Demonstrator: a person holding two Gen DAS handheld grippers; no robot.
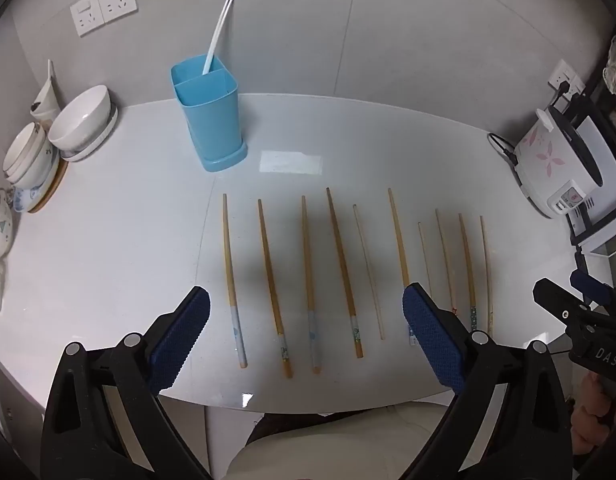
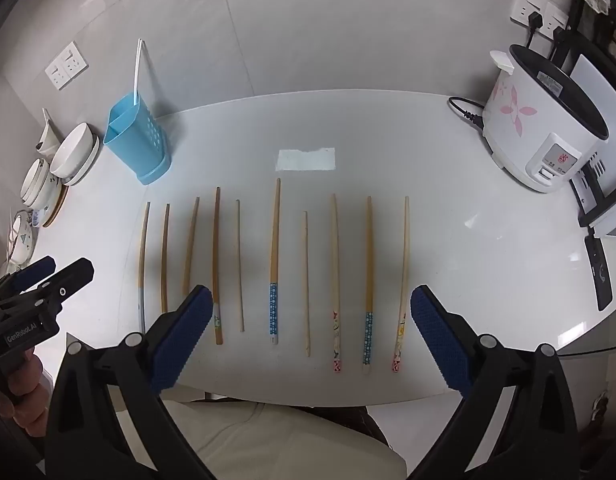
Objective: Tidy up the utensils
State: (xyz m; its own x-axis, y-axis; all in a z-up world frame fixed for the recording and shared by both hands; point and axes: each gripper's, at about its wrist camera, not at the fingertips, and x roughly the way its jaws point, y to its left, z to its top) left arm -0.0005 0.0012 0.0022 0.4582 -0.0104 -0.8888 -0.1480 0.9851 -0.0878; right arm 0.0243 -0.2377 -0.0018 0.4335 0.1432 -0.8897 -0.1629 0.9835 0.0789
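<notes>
Well, L gripper [image 1: 303, 316] & R gripper [image 2: 310, 312] both hang spread wide, holding nothing, over chopsticks [image 2: 273, 260] lying in a row on table [image 2: 468, 240], holder [image 1: 209, 120] behind.

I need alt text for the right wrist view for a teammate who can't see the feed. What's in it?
Ten chopsticks lie in a side-by-side row on a white table, with the open right gripper held empty above their near ends. A blue utensil holder with two white chopsticks stands far left, a rice cooker far right.

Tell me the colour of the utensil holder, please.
The utensil holder is light blue; the left wrist view shows it best.
</notes>
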